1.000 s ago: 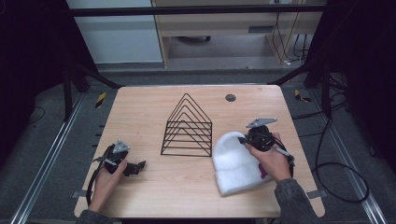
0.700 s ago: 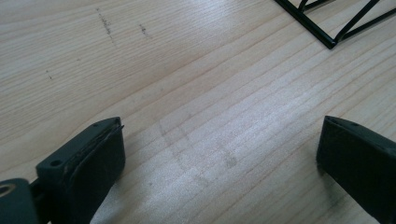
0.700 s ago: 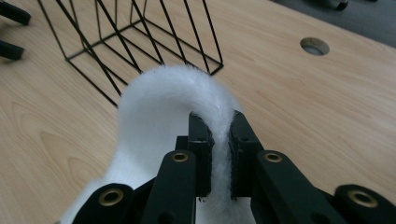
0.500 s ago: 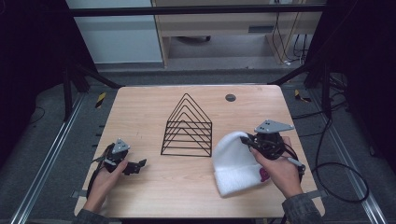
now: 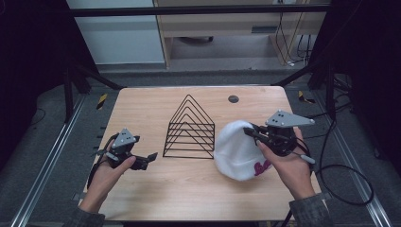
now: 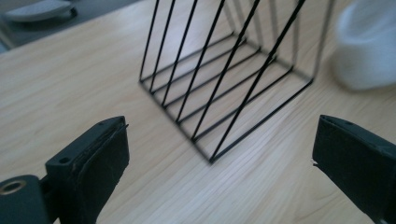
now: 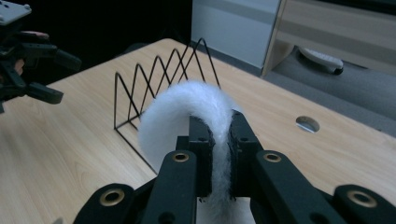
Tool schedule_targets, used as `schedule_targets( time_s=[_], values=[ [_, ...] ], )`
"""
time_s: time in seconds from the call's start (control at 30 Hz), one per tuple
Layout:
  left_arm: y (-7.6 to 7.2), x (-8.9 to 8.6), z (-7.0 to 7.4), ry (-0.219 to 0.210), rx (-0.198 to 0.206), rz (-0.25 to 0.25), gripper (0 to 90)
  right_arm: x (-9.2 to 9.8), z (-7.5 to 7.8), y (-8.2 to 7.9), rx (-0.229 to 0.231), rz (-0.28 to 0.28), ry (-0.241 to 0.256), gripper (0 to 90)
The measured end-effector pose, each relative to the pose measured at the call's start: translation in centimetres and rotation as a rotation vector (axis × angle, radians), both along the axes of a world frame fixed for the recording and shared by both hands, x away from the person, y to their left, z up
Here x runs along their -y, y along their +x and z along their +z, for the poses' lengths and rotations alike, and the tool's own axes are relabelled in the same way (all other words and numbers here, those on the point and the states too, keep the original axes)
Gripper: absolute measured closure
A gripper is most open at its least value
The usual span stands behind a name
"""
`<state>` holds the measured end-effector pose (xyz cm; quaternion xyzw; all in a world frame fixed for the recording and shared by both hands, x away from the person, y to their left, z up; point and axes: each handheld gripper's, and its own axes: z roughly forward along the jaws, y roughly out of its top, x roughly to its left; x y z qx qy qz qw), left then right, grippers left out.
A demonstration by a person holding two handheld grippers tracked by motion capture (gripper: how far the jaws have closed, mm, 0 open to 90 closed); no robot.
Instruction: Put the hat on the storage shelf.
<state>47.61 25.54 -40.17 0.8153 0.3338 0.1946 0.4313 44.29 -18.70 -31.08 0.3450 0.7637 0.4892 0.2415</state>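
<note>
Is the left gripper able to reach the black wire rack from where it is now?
Probably yes. The left gripper is open and points at the wire rack, with only bare table between them. The white hat, pinched by the right gripper, sits at the rack's other side.

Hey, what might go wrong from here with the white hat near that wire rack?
1. The right claw pinches only the edge of the white fuzzy hat, so the fabric may slip free.
2. The hat hangs close beside the black wire rack and could snag or drag it.
3. The left claw is open, not steadying the rack.
</note>
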Motion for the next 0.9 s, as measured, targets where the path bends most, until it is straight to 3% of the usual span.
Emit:
schedule_targets(
  time_s=[0.1, 0.23, 0.37, 0.47, 0.53, 0.67, 0.83, 0.9],
  values=[
    [-0.2, 1.2, 2.3, -0.007, 0.041, -0.047, 2.9, 0.1, 1.1, 0.2, 0.013, -0.017, 0.008, 82.9],
    [0.5, 2.2, 4.5, 0.025, 0.076, -0.09, 3.7, 0.0, 2.9, 0.9, 0.026, -0.032, 0.04, 83.0],
    [1.3, 2.7, 6.1, -0.015, 0.092, -0.106, 3.9, -0.4, 4.5, 1.7, 0.059, -0.051, 0.042, 83.0],
    [1.7, 3.0, 7.2, -0.017, 0.106, -0.12, 4.0, -0.7, 5.8, 2.6, 0.087, -0.07, 0.037, 83.0],
    [2.1, 3.1, 7.9, -0.012, 0.114, -0.133, 4.1, -0.9, 6.9, 3.0, 0.099, -0.075, 0.061, 83.0],
    [2.9, 3.2, 8.7, -0.063, 0.104, -0.147, 4.8, -1.4, 9.1, 3.7, 0.13, -0.08, 0.103, 83.0],
    [3.5, 3.5, 9.1, -0.062, 0.094, -0.155, 5.3, -2.7, 11.3, 4.6, 0.181, -0.09, 0.092, 83.0],
    [3.7, 3.6, 9.1, -0.057, 0.092, -0.157, 5.4, -3.1, 11.8, 5.1, 0.179, -0.088, 0.1, 83.0]
  ],
)
